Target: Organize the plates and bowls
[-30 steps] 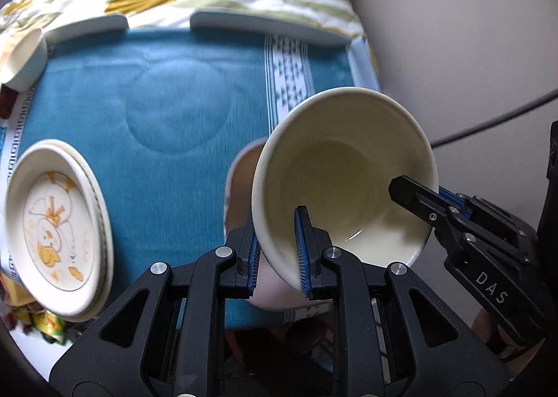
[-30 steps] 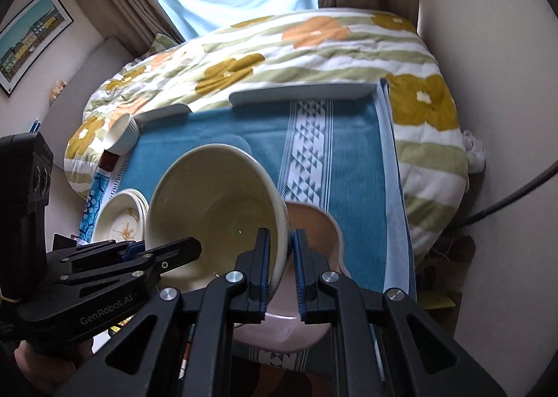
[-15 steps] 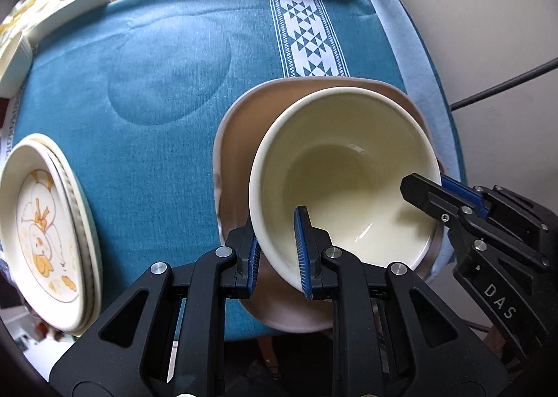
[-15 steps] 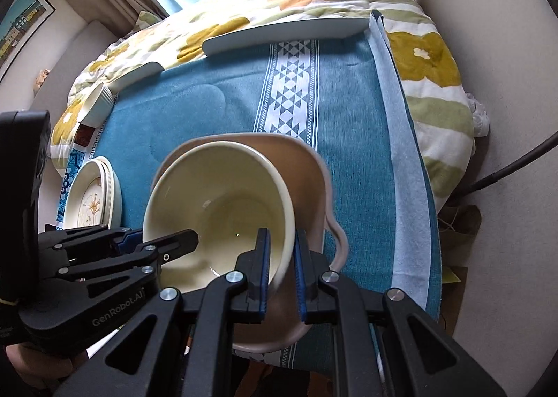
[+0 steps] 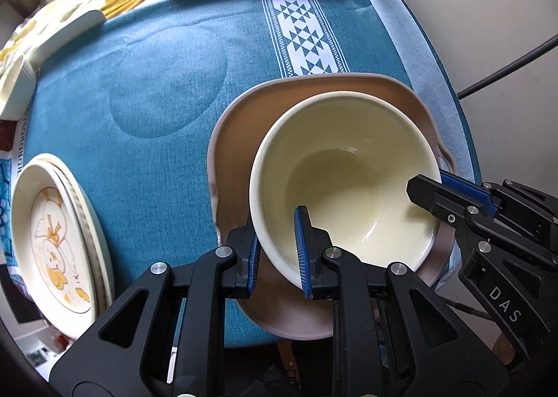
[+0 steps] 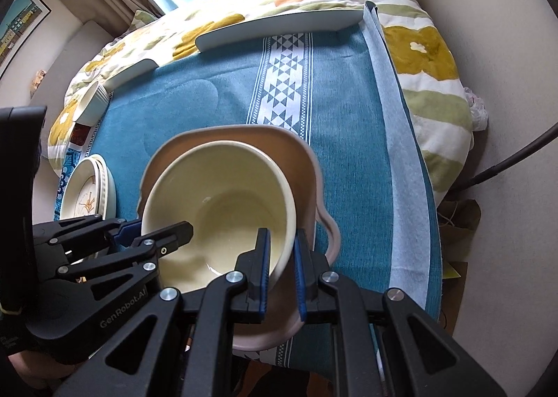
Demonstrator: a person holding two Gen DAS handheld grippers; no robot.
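Observation:
A cream bowl sits inside a larger pink bowl with handles at the near right of the blue cloth. My left gripper is shut on the cream bowl's near-left rim, one finger inside and one outside. My right gripper is shut on the cream bowl's right rim, with the pink bowl around it. Each gripper shows in the other's view, the right one and the left one.
A stack of cream plates with an orange chick print lies at the near left, also in the right wrist view. A small ribbed white cup stands far left. Pale trays edge the cloth's far side. A floral duvet lies beyond.
Both grippers lowered the cream bowl from a tilted hold above the table down into the pink bowl. It now stands nearly level inside it.

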